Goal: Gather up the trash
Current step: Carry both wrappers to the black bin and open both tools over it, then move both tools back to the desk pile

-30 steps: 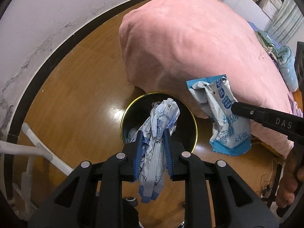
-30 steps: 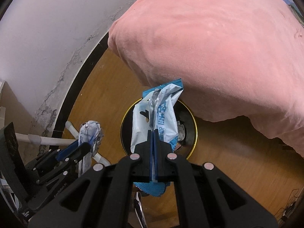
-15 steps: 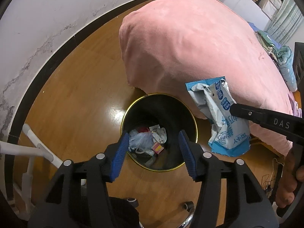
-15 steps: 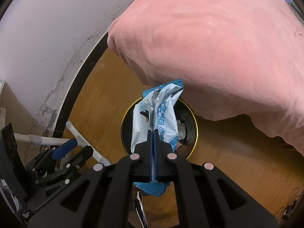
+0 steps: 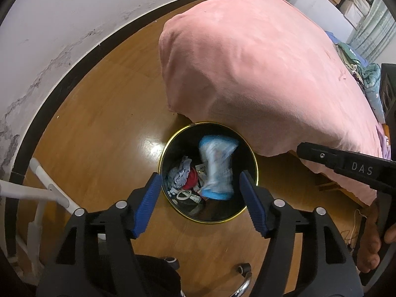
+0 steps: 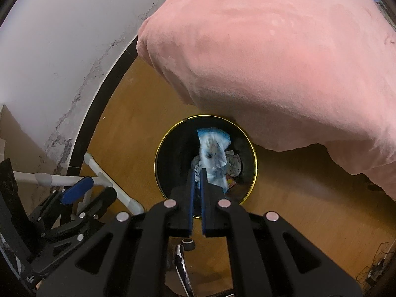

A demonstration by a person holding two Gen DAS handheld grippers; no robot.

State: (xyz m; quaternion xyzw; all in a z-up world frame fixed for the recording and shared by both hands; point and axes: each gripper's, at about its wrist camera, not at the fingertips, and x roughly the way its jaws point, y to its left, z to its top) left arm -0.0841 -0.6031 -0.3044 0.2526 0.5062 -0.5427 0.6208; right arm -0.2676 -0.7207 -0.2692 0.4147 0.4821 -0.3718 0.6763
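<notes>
Two grippers hang over my round black bin with a gold rim (image 5: 255,173), which stands on the wooden floor (image 5: 99,128) against the pink-covered bed (image 5: 247,61). My left gripper (image 5: 199,200) has its blue-padded jaws opening wide with nothing between them. My right gripper (image 6: 196,180) shows its jaws parting slightly, also with nothing between them. A blurred blue-and-white plastic wrapper (image 5: 217,168) is inside the bin's mouth, above crumpled trash (image 5: 182,175) at the bottom.

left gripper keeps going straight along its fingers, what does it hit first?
Likely the trash bin: the left gripper, jaws opening and empty, points into its mouth. First contact there looks like the blue-white wrapper, though depth is unclear.
</notes>
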